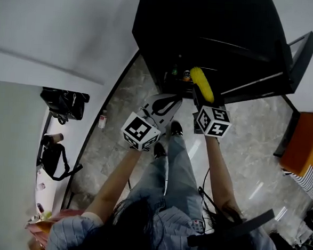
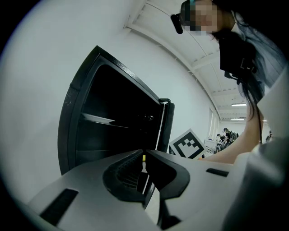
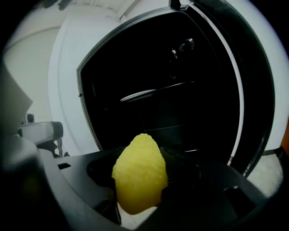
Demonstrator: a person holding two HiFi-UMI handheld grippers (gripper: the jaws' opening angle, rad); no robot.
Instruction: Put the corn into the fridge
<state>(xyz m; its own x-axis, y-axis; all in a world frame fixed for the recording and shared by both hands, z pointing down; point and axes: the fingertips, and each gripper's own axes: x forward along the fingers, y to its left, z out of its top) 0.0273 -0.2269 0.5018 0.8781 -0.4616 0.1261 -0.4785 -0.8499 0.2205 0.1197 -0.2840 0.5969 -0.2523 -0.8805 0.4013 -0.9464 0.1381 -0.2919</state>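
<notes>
Evidently, the yellow ridged corn cob (image 3: 140, 173) is being clamped by the right gripper (image 3: 141, 189) before the open black fridge (image 1: 206, 24), its interior being shown dark, while only in the left gripper view is the left gripper (image 2: 144, 168) being seen held closed, empty.

- I lose the lower end of the corn (image 3: 139, 176) between the jaws of the right gripper (image 3: 141, 164).
- The fridge (image 1: 206, 24) is too dark inside for me to read; two small items (image 1: 180, 72) on a low shelf are too tiny to name.
- An orange object (image 1: 305, 143) runs off the head view's right edge.
- I cannot identify a yellow speck (image 2: 144, 158) past the left gripper (image 2: 143, 153).
</notes>
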